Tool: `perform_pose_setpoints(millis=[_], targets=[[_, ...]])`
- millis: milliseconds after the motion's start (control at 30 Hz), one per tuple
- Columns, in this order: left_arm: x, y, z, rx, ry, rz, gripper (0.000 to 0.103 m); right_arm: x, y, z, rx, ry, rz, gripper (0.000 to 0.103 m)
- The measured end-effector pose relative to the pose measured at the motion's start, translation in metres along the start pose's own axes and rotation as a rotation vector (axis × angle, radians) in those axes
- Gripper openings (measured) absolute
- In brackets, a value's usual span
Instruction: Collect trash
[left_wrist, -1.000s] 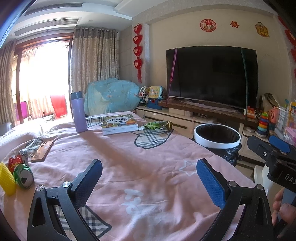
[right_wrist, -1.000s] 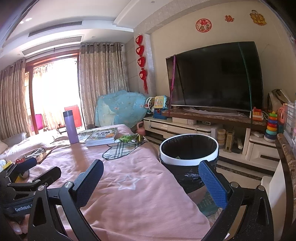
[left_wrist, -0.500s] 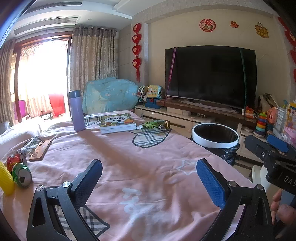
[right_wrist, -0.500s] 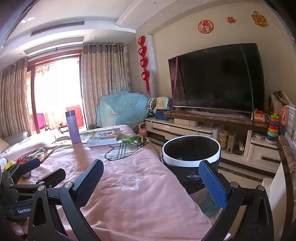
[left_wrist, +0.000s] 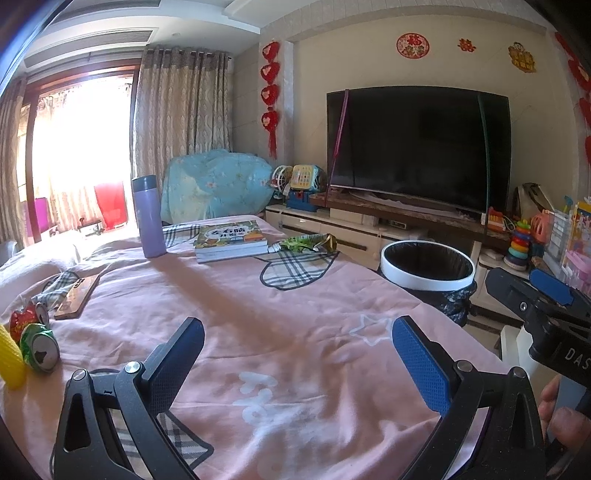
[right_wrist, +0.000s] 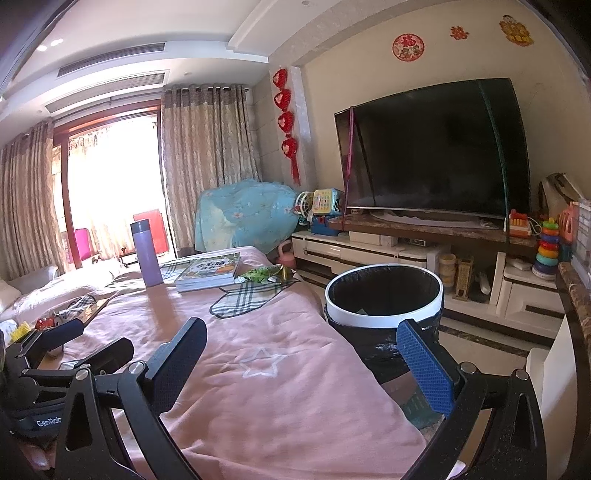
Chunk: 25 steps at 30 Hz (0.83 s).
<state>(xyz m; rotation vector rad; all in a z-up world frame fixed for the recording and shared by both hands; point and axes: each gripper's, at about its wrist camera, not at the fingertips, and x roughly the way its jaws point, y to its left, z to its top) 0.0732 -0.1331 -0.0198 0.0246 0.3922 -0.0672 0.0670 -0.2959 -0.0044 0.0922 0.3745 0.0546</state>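
Observation:
A crushed green can (left_wrist: 40, 346) lies at the near left of the pink cloth, with a red wrapper (left_wrist: 22, 320) behind it and a yellow object (left_wrist: 10, 359) beside it. A green and gold wrapper (left_wrist: 304, 243) (right_wrist: 264, 274) lies at the far side next to the books. The white-rimmed bin (left_wrist: 427, 266) (right_wrist: 384, 295) with a black liner stands on the floor right of the table. My left gripper (left_wrist: 297, 354) is open above the cloth, holding nothing. My right gripper (right_wrist: 301, 356) is open too, over the table's right edge near the bin.
A purple flask (left_wrist: 148, 217), stacked books (left_wrist: 231, 240) and a wooden block (left_wrist: 77, 295) sit on the pink-covered table (left_wrist: 240, 314). A TV (left_wrist: 417, 147) on a low cabinet and toys (left_wrist: 517, 245) fill the far right. A hand (left_wrist: 561, 417) shows at the lower right.
Both cameras have shifted slightly; the right view has drifted a little to the left and lower, bringing the bin closer. Both grippers stay open and empty.

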Motion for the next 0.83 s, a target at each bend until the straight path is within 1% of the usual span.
perform_pose_setpoints(millis=[333,833], targets=[[0.004,0.0,0.002,-0.005,0.012,0.002,0.102,0.005,-0.002,-0.002,0.01,0.017,-0.003,0.103],[0.011,0.002,0.015,-0.012,0.034,-0.013,0.102,0.019,-0.01,0.014,0.037,0.057,-0.019,0.103]])
